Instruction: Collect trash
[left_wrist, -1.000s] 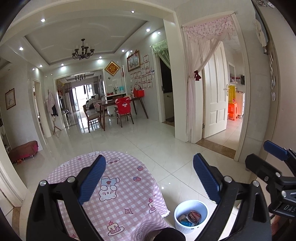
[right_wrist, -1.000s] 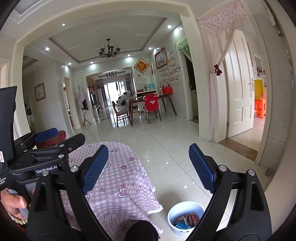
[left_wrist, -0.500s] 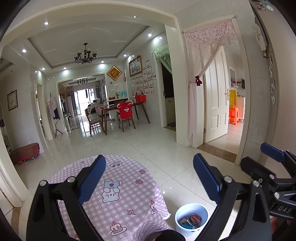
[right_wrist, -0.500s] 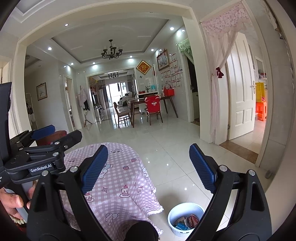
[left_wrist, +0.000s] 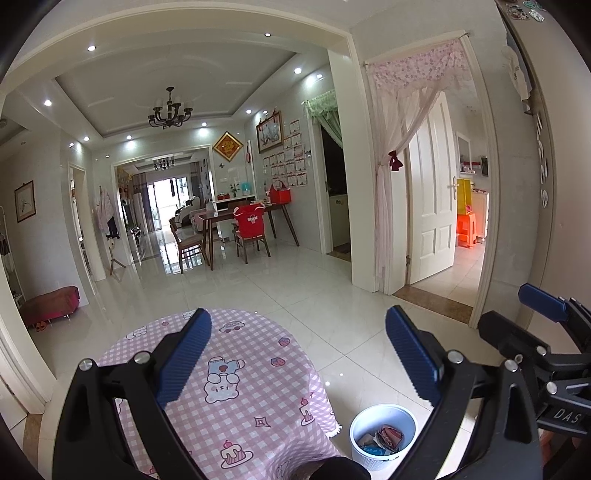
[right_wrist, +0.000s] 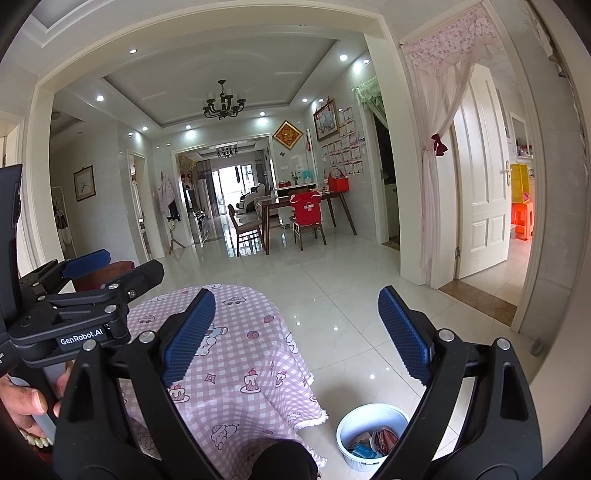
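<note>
- Trash lies in a white bin on the tiled floor, low and to the right between the fingers of both claws; wrappers, one reddish and one blue, fill its bottom.
- Left claw and right claw are both spread wide with nothing between the pads, raised above the pink checked counter.
- Bin stands just beside the counter's fringed cloth edge, below and right of each claw; the right claw looks nearer to it.
- Counter top shows no loose litter, though the claw bodies hide its near part.
- Whether any trash remains on the floor I cannot tell.
- Farther off stand a dining table and a white door.
</note>
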